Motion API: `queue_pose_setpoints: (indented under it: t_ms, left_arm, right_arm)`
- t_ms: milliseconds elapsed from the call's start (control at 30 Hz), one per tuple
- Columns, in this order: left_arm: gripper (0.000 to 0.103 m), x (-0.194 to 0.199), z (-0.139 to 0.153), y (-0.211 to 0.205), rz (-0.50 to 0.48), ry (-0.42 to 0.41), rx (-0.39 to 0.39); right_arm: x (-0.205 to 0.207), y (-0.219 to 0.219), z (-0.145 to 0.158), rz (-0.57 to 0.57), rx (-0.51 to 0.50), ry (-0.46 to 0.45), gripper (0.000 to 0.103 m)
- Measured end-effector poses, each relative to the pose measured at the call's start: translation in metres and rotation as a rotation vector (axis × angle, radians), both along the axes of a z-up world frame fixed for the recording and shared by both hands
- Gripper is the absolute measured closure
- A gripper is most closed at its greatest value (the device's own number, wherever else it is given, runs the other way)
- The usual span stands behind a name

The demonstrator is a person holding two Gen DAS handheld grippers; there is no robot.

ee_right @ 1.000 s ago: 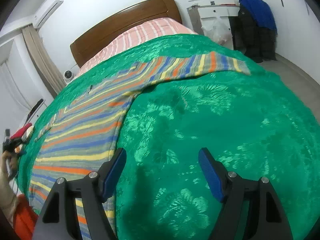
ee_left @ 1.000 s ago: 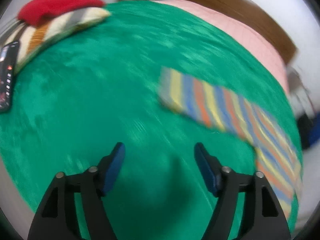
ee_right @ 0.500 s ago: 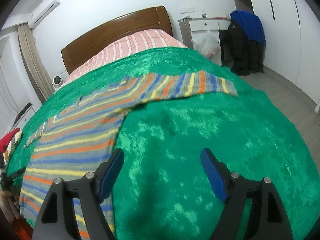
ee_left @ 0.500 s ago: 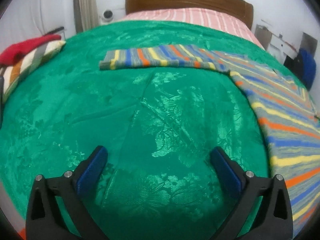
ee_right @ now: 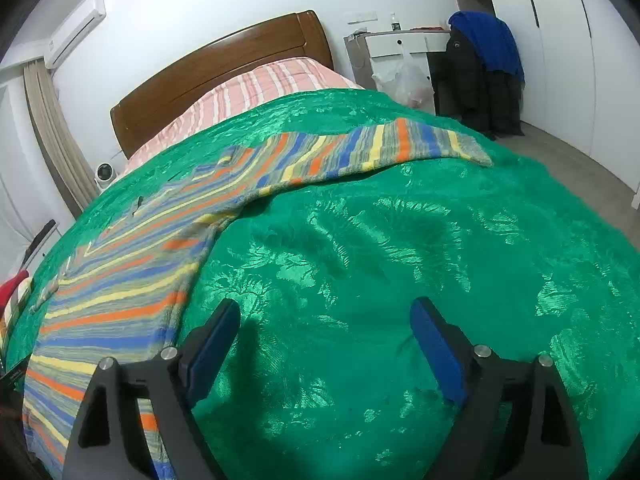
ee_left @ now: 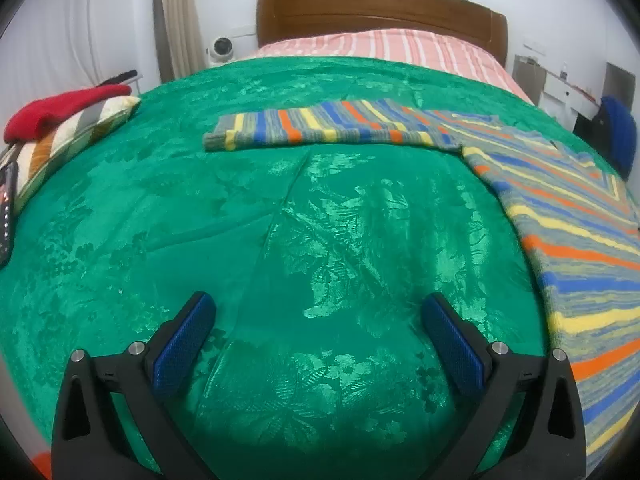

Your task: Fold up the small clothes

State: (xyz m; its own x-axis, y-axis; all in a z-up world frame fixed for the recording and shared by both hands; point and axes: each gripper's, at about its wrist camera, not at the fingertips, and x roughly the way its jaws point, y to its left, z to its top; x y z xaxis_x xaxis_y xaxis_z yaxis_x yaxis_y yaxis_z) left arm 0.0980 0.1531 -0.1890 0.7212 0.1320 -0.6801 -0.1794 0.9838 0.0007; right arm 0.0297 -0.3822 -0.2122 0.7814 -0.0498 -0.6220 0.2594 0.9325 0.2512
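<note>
1. The bed (ee_left: 280, 240) fills both views under a green cover, with a wooden headboard (ee_left: 380, 4) at the far end.
2. The sweater (ee_right: 120, 280), striped in orange, blue and yellow, lies flat on the cover between the two hands: its body runs along the right edge of the left view and the left edge of the right view, one sleeve (ee_left: 320, 130) stretched out to each side.
3. The left gripper (ee_left: 316, 336) hangs over bare cover, jaws spread wide with nothing between them.
4. The right gripper (ee_right: 324, 340) also hangs over bare cover just beside the sweater's edge; its jaws are opening and hold nothing.
5. Judging by this, the garment is laid out and no fold has begun. The next move seems to call for each gripper to reach a sleeve end (ee_right: 476, 152), well apart from the fingers now, pinch it and carry it in over the body.
6. A striped cushion (ee_left: 68, 140) with a red item (ee_left: 60, 110) on top sits at the far left edge.
7. Hard to make out: the sweater's hem is cut off by the frame, and the dark object (ee_left: 6, 208) at the left rim is too clipped to name.
</note>
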Motion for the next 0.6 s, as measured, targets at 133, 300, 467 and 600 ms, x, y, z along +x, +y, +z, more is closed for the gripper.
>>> queue_pose_setpoints:
  t_ms: [133, 300, 467, 600]
  left_arm:
    - [0.0, -0.0001, 0.0001, -0.0005, 0.0, 0.0, 0.002]
    - [0.0, -0.0006, -0.0005, -0.0014, 0.001, -0.001, 0.004]
    - [0.0, -0.0006, -0.0005, -0.0014, 0.001, -0.001, 0.004]
    - [0.0, -0.0006, -0.0005, -0.0013, 0.001, 0.0, 0.005]
  right_arm:
    - [0.0008, 0.0015, -0.0016, 0.005, -0.011, 0.006, 0.014]
    - [0.0023, 0.0033, -0.0019, 0.005, -0.018, 0.01, 0.014]
    - [0.0028, 0.0039, -0.0021, 0.006, -0.02, 0.011, 0.014]
    - [0.0028, 0.0041, -0.0021, 0.005, -0.02, 0.011, 0.013]
